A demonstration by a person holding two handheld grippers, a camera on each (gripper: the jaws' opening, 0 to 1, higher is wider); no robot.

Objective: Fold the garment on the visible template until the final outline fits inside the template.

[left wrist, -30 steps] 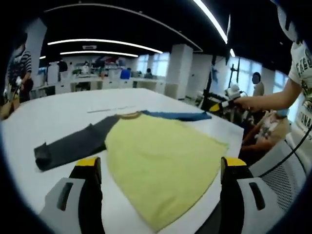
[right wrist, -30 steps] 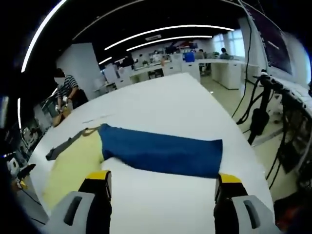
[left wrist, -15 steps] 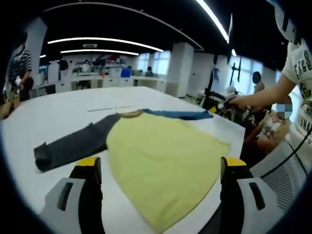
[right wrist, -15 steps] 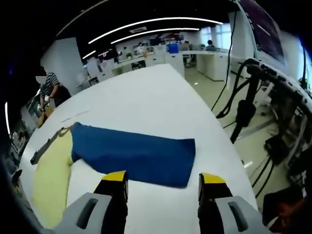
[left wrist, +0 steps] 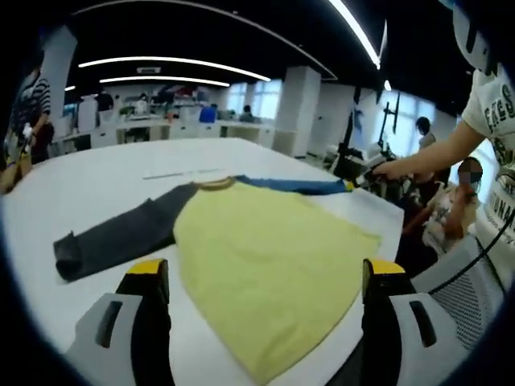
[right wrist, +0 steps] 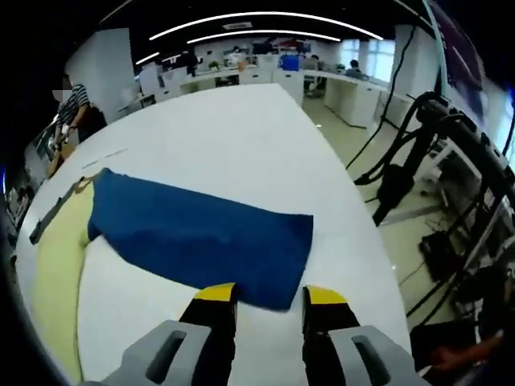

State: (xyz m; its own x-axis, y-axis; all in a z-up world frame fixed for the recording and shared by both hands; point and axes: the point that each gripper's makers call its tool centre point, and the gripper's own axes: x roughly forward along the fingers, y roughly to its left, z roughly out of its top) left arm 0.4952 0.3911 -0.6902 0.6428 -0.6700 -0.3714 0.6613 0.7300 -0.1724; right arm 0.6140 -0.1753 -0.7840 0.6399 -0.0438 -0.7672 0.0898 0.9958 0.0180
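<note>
Yellow cloth makes up the body of the garment [left wrist: 265,265], which lies flat on the white surface [left wrist: 96,181] in the left gripper view, with a dark grey sleeve [left wrist: 117,237] stretched out to one side and a blue sleeve [left wrist: 294,186] running off to the far edge. Left claw [left wrist: 261,281] is released, jaws wide apart, poised above the near hem and holding nothing. Hem corner already sits close to the surface's near edge; a careless pull from here could drag it over. A person's hand [left wrist: 394,169] shows at the far end of the blue sleeve. In the right gripper view, the blue sleeve [right wrist: 201,233] lies spread across the surface [right wrist: 241,137], its cuff end just ahead of the right claw [right wrist: 269,297]. Jaws there stand narrow but not closed, with a gap between the yellow tips and no cloth caught yet. Main risk, as I judge it: claw closes short of the cuff and pinches air, or catches only the top layer, so the sleeve folds crookedly. Cuff also lies near the surface's edge by the cables [right wrist: 418,137]; a slip could send it off the side. No template outline is discernible, so fit cannot be checked.
</note>
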